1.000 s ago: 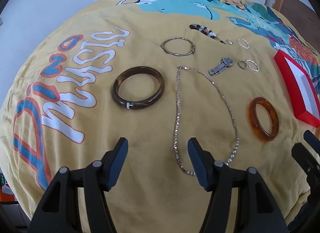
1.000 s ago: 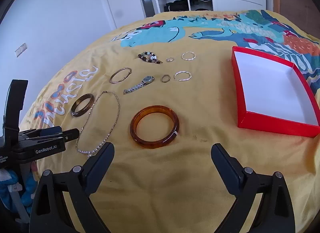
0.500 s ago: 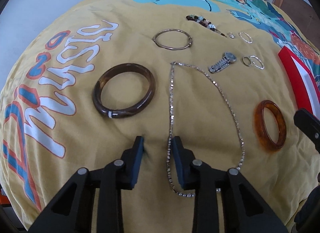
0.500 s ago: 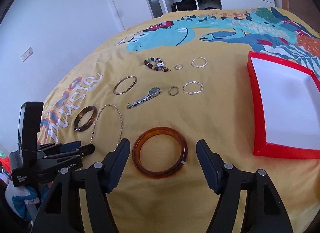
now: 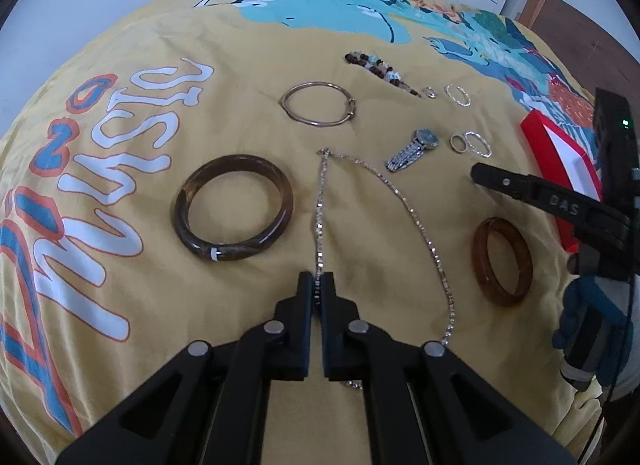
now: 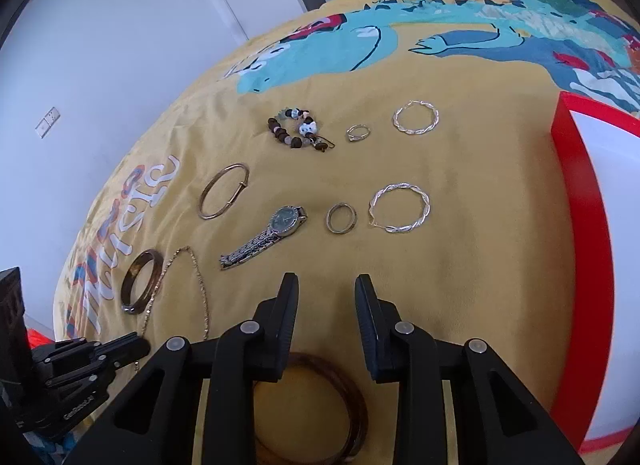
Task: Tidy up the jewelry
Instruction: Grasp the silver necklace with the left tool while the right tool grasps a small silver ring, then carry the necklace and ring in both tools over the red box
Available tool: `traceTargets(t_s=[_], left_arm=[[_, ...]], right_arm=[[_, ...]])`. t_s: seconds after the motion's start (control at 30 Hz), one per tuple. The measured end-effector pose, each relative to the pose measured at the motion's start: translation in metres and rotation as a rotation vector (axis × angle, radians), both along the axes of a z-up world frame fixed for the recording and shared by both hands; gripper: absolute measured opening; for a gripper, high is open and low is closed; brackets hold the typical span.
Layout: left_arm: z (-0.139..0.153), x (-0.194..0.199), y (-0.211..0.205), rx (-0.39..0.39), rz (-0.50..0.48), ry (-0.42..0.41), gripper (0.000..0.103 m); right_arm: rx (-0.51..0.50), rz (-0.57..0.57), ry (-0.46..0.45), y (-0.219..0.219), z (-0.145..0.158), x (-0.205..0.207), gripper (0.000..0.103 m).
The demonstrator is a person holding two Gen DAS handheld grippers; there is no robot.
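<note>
My left gripper (image 5: 318, 285) is shut on the left strand of a silver chain necklace (image 5: 320, 205) that lies on the yellow bedspread. A dark brown bangle (image 5: 234, 207) lies left of it and an amber bangle (image 5: 502, 261) to the right. In the right wrist view my right gripper (image 6: 327, 289) has its jaws closing, with only bare cloth between them. The amber bangle (image 6: 358, 409) lies under its fingers, partly hidden. Just beyond the tips are a silver watch (image 6: 266, 237), a plain ring (image 6: 341, 218) and a twisted hoop (image 6: 400, 209).
A red box with a white inside (image 6: 592, 225) stands at the right. Farther back lie a thin gold bangle (image 6: 224, 197), a beaded bracelet (image 6: 296, 129), a small ring (image 6: 358, 132) and a second twisted hoop (image 6: 416, 117). The bed's edge falls away at the left.
The left jaws have come together on the necklace chain. The right gripper has moved forward past the amber bangle toward the watch, and its jaws have narrowed.
</note>
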State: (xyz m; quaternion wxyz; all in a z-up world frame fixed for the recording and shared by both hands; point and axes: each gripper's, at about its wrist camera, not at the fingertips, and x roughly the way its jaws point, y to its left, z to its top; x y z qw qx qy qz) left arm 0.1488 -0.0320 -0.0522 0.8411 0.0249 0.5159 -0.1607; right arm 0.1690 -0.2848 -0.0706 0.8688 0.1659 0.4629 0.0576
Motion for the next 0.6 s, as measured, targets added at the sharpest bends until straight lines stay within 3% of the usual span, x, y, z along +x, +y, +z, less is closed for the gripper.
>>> traceTargets(t_s=[0.47,0.6], left_arm=[[0.011,0.006,0.008,-0.086,-0.015,0.006,0.003],[0.015,0.004,0.011,-0.105,-0.013,0.006,0.003]], right_arm=[[-0.062,0.002,0.028,-0.001,-0.017,0.052,0.03],[-0.087,0.017,0.028,0.001,-0.019,0.055,0.021]])
